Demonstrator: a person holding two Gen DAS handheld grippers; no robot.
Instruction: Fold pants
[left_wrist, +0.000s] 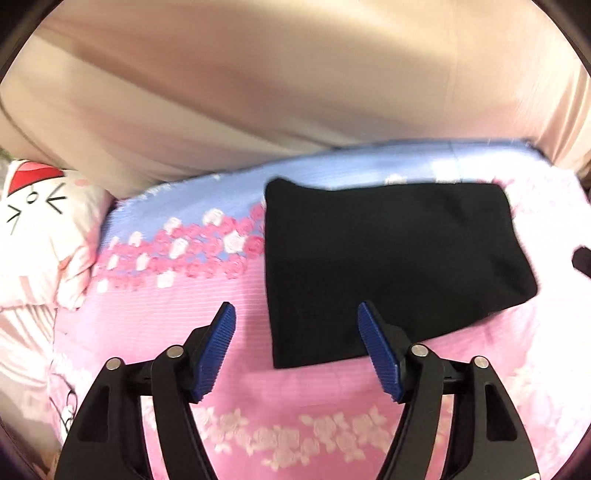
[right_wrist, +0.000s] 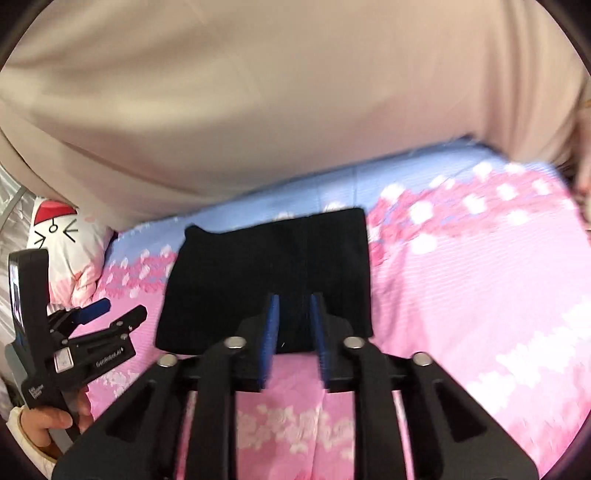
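Observation:
The black pants (left_wrist: 391, 266) lie folded into a flat rectangle on the pink and blue floral bedsheet (left_wrist: 177, 317); they also show in the right wrist view (right_wrist: 273, 273). My left gripper (left_wrist: 296, 314) is open and empty, held above the bed just in front of the fold's near left corner. My right gripper (right_wrist: 294, 301) has its jaws a narrow gap apart with nothing between them, hovering over the near edge of the fold. The left gripper (right_wrist: 118, 310) shows from the side at the left of the right wrist view, held in a hand.
A beige curtain or wall (left_wrist: 295, 81) rises behind the bed. A white pillow with a cartoon face (left_wrist: 37, 221) lies at the far left. The floral sheet (right_wrist: 480, 295) stretches to the right of the pants.

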